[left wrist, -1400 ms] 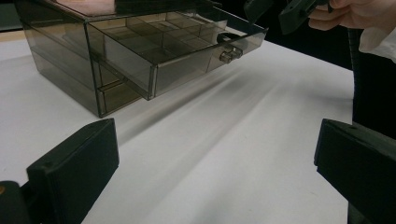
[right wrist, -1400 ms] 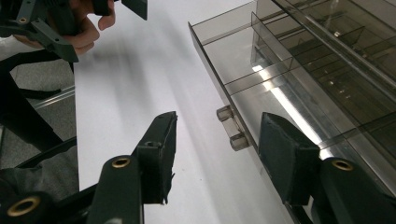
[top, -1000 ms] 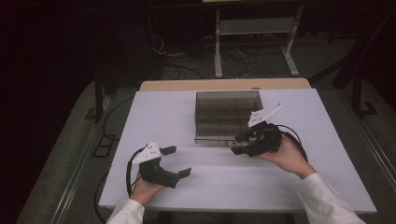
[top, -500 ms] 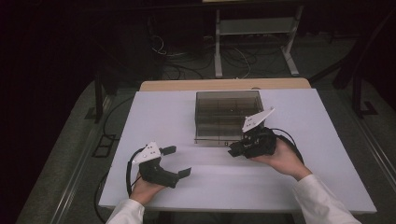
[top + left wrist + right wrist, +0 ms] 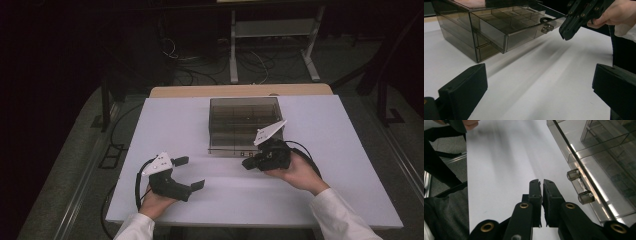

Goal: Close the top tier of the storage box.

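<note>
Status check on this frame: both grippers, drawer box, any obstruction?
Left gripper open, idle. Right gripper shut, empty, beside drawer knobs. Top drawer pulled out. Nothing in the way.

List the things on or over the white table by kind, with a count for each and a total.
Handheld grippers: 2 (left gripper, right gripper)
Smoky clear drawer boxes: 1 (drawer box)
Drawer knobs: 2 (knob, knob)
Total: 5

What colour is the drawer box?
Smoky translucent grey drawer box, clearest in the left gripper view.

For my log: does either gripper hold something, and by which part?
Nothing is held. The left gripper is open over bare table; the right gripper is shut on nothing, beside the drawer knobs.
</note>
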The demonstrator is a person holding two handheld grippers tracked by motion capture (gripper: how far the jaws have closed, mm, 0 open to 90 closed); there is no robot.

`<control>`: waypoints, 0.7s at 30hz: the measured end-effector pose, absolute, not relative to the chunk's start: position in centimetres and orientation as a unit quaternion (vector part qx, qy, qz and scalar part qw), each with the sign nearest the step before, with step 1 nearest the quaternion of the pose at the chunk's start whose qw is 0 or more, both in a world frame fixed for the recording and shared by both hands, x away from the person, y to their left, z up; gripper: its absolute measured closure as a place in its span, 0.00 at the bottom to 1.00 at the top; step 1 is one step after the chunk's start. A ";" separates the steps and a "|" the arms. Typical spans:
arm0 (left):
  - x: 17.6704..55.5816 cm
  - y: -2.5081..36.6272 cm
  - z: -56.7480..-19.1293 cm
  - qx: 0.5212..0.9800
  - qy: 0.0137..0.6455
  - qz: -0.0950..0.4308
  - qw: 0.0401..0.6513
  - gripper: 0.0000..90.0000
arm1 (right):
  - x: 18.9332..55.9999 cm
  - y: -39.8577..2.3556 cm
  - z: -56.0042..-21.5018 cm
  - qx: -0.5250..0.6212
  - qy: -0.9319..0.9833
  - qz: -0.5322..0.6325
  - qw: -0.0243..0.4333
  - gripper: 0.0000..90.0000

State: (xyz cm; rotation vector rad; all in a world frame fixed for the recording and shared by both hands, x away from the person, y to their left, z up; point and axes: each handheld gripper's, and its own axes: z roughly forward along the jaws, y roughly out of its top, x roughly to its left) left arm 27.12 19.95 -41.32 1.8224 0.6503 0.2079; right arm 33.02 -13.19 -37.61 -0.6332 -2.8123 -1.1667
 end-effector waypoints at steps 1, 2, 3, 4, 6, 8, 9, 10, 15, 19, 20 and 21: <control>27.1 20.0 -41.3 0.774 0.277 0.088 0.563 0.00 | 33.0 -13.1 -37.7 -0.204 -0.905 -0.373 0.015 0.96; 27.1 20.0 -41.3 0.774 0.277 0.088 0.563 0.00 | 33.0 -13.0 -37.8 -0.205 -0.905 -0.372 0.014 0.97; 27.1 20.0 -41.3 0.774 0.277 0.088 0.563 0.00 | 33.1 -12.9 -37.9 -0.206 -0.906 -0.370 0.012 0.97; 27.1 20.0 -41.3 0.774 0.277 0.088 0.563 0.00 | 33.1 -12.9 -38.1 -0.208 -0.906 -0.368 0.010 0.99; 27.1 19.9 -41.3 0.774 0.276 0.088 0.563 0.00 | 33.1 -12.7 -38.3 -0.215 -0.906 -0.364 0.003 0.99; 27.1 19.9 -41.3 0.775 0.276 0.089 0.562 0.00 | 33.1 -12.5 -38.5 -0.217 -0.907 -0.360 -0.003 0.99; 27.1 19.9 -41.3 0.775 0.276 0.089 0.562 0.00 | 33.1 -12.4 -38.6 -0.218 -0.908 -0.357 -0.007 0.99; 27.1 19.9 -41.3 0.775 0.276 0.089 0.562 0.00 | 33.1 -12.3 -38.7 -0.219 -0.909 -0.354 -0.007 0.99; 27.1 19.9 -41.3 0.775 0.276 0.089 0.561 0.00 | 33.1 -12.0 -39.0 -0.219 -0.910 -0.352 -0.014 0.99; 27.1 19.9 -41.3 0.776 0.276 0.088 0.561 0.00 | 33.1 -11.7 -39.3 -0.222 -0.913 -0.342 -0.028 0.99; 27.1 19.9 -41.3 0.776 0.276 0.089 0.560 0.00 | 33.1 -11.7 -39.3 -0.223 -0.913 -0.341 -0.029 0.99; 27.1 19.9 -41.3 0.776 0.276 0.089 0.560 0.00 | 33.1 -11.6 -39.4 -0.223 -0.913 -0.340 -0.030 0.99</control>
